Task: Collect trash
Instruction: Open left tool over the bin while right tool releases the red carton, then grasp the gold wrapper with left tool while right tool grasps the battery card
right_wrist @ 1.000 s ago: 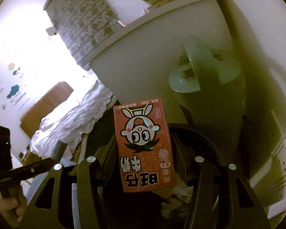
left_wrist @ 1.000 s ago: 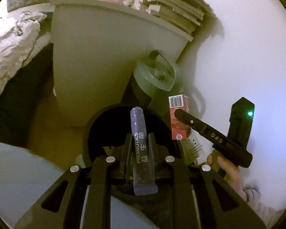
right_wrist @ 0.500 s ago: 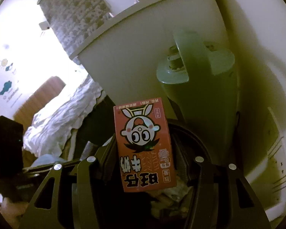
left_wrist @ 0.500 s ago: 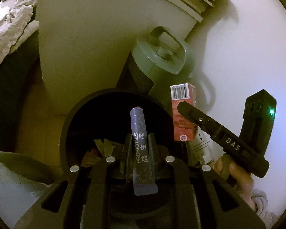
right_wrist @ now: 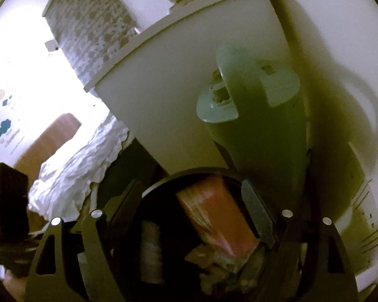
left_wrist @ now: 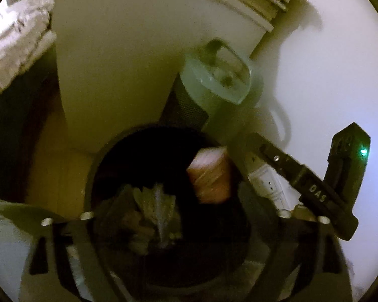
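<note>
Over the dark bin (left_wrist: 93, 176) both grippers hang with jaws spread wide and nothing between them. Seen from the left gripper (left_wrist: 168, 216), the red carton (left_wrist: 210, 176) is blurred and tilted inside the bin's mouth, above crumpled wrappers (left_wrist: 153, 206); whether it touches them cannot be told. The right gripper (right_wrist: 189, 216) frames the same carton (right_wrist: 214, 216), close to its right finger, with a pale sachet (right_wrist: 151, 251) left of it. A green jug (right_wrist: 252, 115) stands just behind the bin, against a white cabinet (right_wrist: 168, 100).
</note>
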`<state>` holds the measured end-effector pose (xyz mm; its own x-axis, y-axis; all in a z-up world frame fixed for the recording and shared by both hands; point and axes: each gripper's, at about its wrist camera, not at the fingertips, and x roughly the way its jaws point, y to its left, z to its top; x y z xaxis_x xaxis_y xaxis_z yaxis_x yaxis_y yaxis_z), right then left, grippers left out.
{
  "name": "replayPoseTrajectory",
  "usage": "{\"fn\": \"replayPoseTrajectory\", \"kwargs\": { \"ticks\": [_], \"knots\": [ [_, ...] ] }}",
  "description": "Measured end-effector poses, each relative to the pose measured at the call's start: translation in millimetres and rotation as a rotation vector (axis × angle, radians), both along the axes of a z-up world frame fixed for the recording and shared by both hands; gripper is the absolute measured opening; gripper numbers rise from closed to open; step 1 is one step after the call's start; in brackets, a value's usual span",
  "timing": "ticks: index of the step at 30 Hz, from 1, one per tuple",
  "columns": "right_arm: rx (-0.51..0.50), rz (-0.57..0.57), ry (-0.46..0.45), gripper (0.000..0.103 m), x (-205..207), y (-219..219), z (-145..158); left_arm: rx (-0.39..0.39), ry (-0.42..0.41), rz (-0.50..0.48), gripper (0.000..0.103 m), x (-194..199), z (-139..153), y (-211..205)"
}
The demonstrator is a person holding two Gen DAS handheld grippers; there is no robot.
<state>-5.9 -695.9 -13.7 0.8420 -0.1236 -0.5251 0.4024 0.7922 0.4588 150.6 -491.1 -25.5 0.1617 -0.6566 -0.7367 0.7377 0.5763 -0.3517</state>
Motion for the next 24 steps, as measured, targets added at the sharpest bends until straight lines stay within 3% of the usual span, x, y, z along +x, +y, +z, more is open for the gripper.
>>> {"fn": "replayPoseTrajectory", "kwargs": {
  "ticks": [8, 16, 20, 24],
  "knots": [
    [-0.025, -0.002, 0.012, 0.081, 0.9, 7.0, -0.1, -0.047, 0.002, 0.044, 0.088, -19.6, 37.5, 41.0],
    [-0.079, 0.104, 0.035, 0.081, 6.0, 44.8, 5.6, -0.101, -0.027, 0.203, 0.088, -59.5, 79.4, 171.6],
    [-0.113, 0.238, 0.022, 0.081, 9.4, 88.0, 13.5, -0.063, -0.055, 0.324, 0.088, -78.2, 84.8, 259.9],
    [-0.127, 0.487, 0.021, 0.082, 18.6, 156.8, 22.4, 0.031, -0.089, 0.362, 0.088, -113.0, 74.2, 339.7]
  ]
}}
